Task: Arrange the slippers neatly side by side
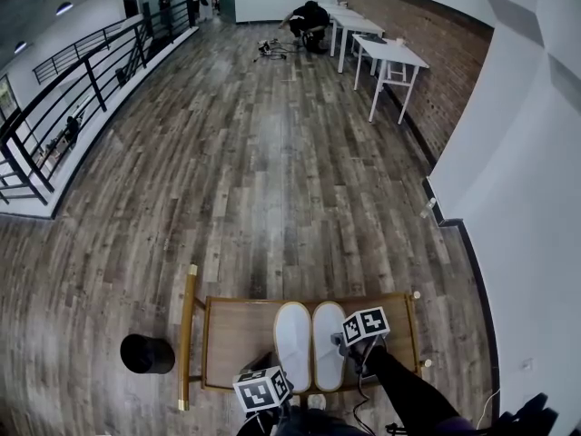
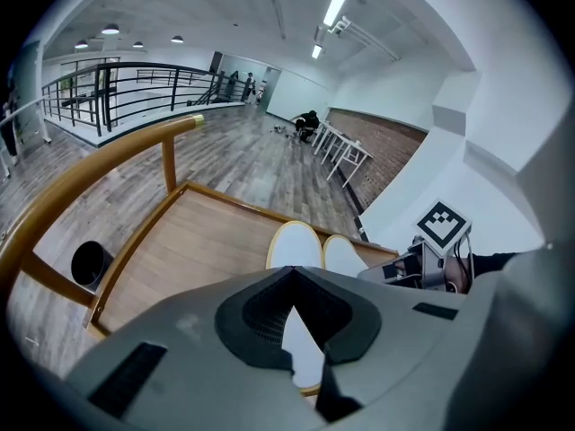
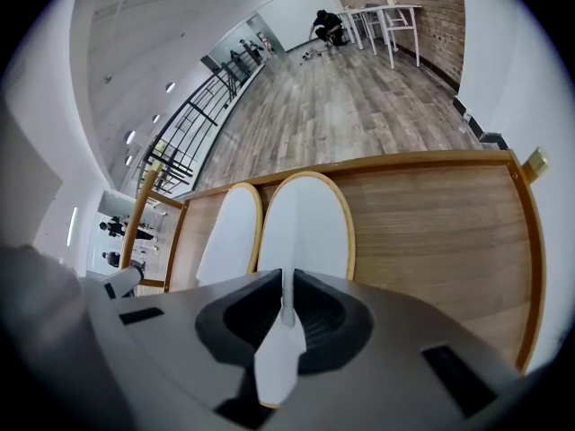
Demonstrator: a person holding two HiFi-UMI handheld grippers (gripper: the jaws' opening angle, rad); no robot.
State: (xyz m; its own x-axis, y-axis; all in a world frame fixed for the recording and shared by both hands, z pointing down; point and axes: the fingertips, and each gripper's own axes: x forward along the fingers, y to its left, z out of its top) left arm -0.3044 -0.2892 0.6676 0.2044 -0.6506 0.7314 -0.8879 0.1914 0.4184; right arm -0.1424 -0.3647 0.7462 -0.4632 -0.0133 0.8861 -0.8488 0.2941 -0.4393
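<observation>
Right gripper (image 3: 287, 281): jaws pinch a thin white edge of the right slipper (image 3: 305, 227). Left gripper (image 2: 293, 268): jaws together, at the left slipper's (image 2: 294, 245) heel end. Slippers lie side by side, rims touching, on the wooden platform (image 3: 431, 232).

Soft white cloth slippers (image 1: 292, 343) on matt wooden table (image 1: 236, 334).

Bright, even indoor light from long white ceiling strip lamps (image 2: 334, 9); sharp centre, fisheye-bent edges, dark corners.
</observation>
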